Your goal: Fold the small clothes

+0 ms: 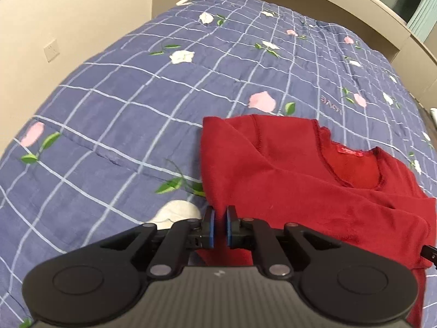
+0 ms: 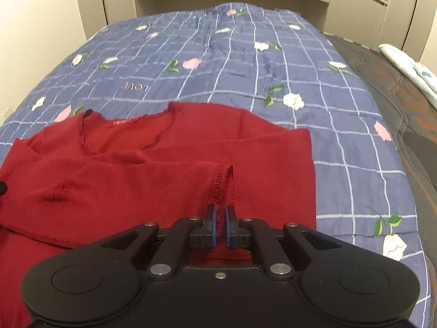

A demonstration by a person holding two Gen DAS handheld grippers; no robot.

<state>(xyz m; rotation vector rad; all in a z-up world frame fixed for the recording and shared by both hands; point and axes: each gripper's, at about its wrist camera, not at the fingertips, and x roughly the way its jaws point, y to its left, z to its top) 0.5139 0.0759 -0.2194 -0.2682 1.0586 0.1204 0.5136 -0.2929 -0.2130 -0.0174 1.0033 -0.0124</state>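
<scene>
so a red top (image 1: 314, 186) is spread flat on the bed, over a blue checked quilt (image 1: 123, 104) with flowers stitched on it. Off the top's left edge, the left tool (image 1: 220, 225) is seen with its blue pads nearly pressed together, that edge caught between them. Further right, past the neckline with its label, the right tool (image 2: 221, 228) is clamped on the folded-over sleeve cuff (image 2: 222, 186), a thin bit of red fabric pinched between the pads
</scene>
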